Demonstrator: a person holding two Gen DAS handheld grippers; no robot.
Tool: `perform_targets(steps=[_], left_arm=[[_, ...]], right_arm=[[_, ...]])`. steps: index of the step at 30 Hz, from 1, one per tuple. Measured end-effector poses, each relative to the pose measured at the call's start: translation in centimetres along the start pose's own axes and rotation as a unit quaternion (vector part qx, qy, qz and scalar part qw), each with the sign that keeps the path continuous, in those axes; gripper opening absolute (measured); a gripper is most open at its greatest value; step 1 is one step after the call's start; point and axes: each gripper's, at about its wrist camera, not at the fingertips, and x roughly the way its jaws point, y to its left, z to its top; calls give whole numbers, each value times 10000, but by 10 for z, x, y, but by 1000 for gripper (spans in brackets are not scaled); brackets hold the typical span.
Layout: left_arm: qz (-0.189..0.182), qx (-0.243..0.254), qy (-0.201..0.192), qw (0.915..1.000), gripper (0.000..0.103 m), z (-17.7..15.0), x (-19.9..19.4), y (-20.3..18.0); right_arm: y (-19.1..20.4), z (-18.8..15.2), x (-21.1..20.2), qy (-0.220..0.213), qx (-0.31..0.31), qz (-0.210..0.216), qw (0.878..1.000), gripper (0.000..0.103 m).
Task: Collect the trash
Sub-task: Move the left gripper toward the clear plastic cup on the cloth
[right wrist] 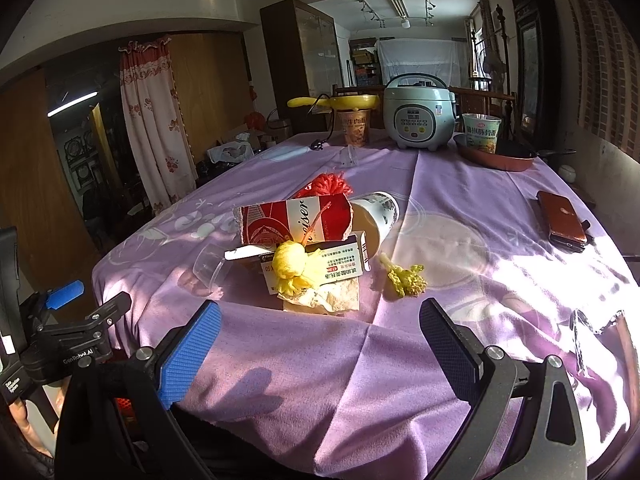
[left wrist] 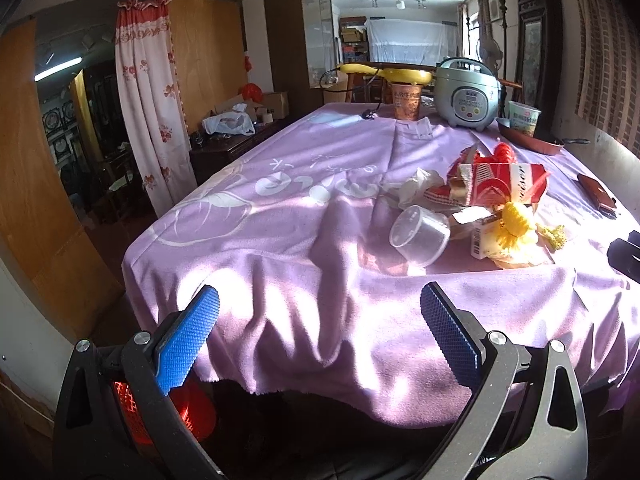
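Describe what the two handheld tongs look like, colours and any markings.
Both tongs, the left tongs and the right tongs, have black angular frames with triangular cutouts and silver screws. Their fingers carry blue ribbed pads. In the right wrist view, the left tongs' black body shows white "GenRobot.AI" lettering.

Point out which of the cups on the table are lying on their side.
Two are: the clear plastic cup and the white paper cup, both in the trash pile. The two instant noodle cups, orange and green, stand upright at the far end.
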Motion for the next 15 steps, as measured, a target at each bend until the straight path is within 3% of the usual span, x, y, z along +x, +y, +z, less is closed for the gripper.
perform_targets(steps=[7, 15], left_arm=[[-440, -580, 429, 9964, 96, 7, 28, 36], [-1244, -114, 494, 9909, 96, 29, 57, -10]], right_arm=[[-9, -1, 20, 228, 173, 87, 9996, 98], [-24, 0, 33, 234, 295, 152, 9992, 98]])
